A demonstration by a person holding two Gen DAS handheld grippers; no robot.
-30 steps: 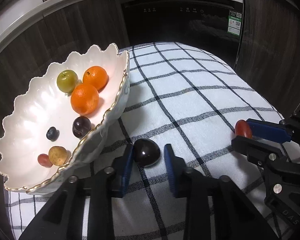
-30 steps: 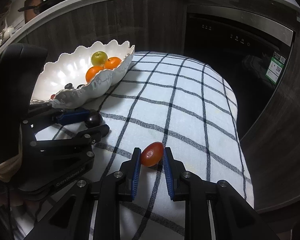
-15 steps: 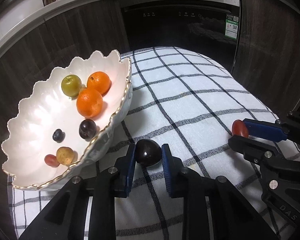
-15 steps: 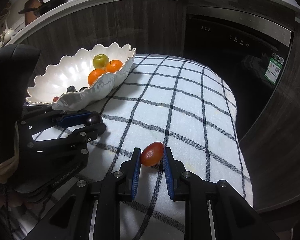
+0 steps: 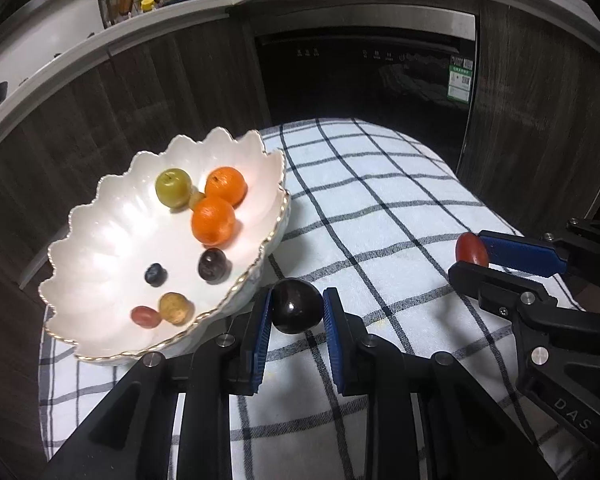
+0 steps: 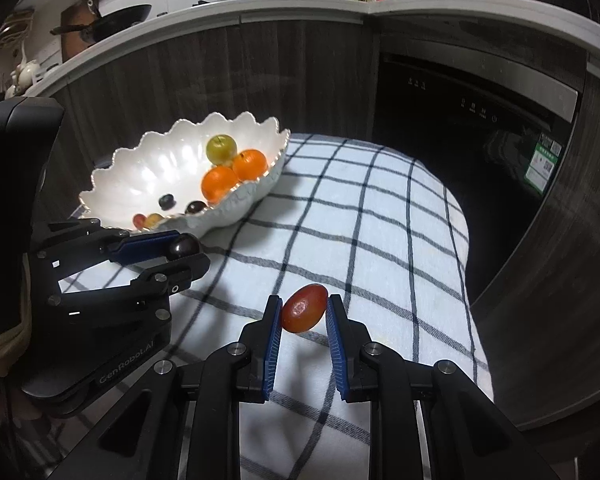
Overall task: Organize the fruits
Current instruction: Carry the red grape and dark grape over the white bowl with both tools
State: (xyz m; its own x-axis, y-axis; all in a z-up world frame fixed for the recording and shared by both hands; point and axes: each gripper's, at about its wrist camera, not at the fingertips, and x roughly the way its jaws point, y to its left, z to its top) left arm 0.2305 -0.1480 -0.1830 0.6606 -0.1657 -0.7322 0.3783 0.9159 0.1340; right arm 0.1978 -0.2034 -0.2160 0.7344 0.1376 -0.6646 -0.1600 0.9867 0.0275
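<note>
two handheld grippers over a bench covered with a checked cloth (image 5: 380, 208). the left gripper (image 5: 297, 312) has its fingers clamped on a dark plum (image 5: 296, 306), held just beside the near rim of a white scalloped bowl (image 5: 100, 216). the right gripper (image 6: 303, 314) has its fingers clamped on a red grape tomato (image 6: 304, 308), above the cloth and well apart from the bowl. the bowl already holds two oranges (image 5: 214, 218), a green fruit and small berries. this looks like the carrying step; next, each fruit likely needs lifting over the rim and releasing low inside.
</note>
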